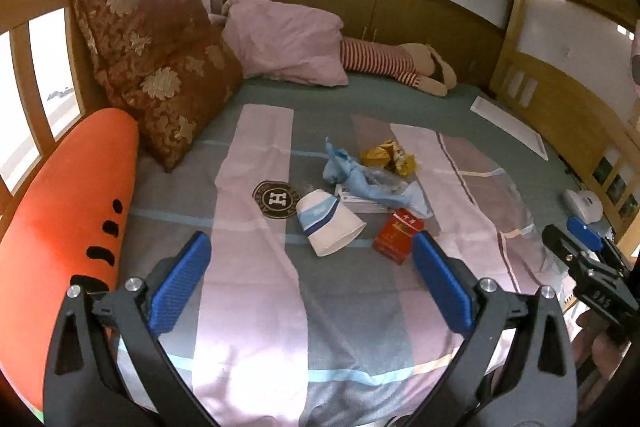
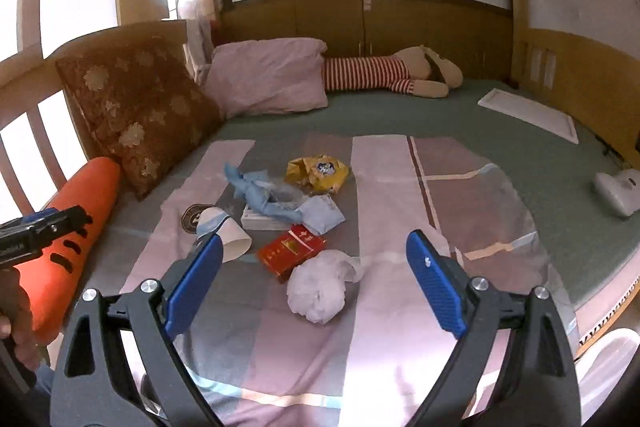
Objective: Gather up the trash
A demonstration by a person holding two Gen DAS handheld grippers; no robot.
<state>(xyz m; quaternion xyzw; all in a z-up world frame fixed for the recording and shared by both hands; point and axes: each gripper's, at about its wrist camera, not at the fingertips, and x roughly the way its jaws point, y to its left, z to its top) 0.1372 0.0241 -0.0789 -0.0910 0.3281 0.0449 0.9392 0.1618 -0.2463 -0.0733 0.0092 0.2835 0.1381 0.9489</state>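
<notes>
Trash lies in a heap on the patchwork bed cover (image 1: 256, 267): a tipped white-and-blue paper cup (image 1: 330, 225), a red cigarette box (image 1: 396, 237), a crumpled blue wrapper (image 1: 360, 179) over a flat white box (image 1: 362, 205), and a yellow wrapper (image 1: 388, 155). My left gripper (image 1: 312, 247) hovers open just short of the cup and the red box, with nothing between its fingers. In the right wrist view a crumpled white wad (image 2: 318, 291) lies nearest, in front of the red box (image 2: 290, 251). My right gripper (image 2: 314, 243) is open above it, holding nothing.
An orange carrot plush (image 1: 68, 211) and brown cushions (image 1: 160, 67) line the left rail. A pink pillow (image 2: 268, 79) and a striped plush toy (image 2: 384, 73) lie at the back. A white device (image 2: 618, 191) sits at the right. A round black badge (image 1: 276, 199) lies beside the cup.
</notes>
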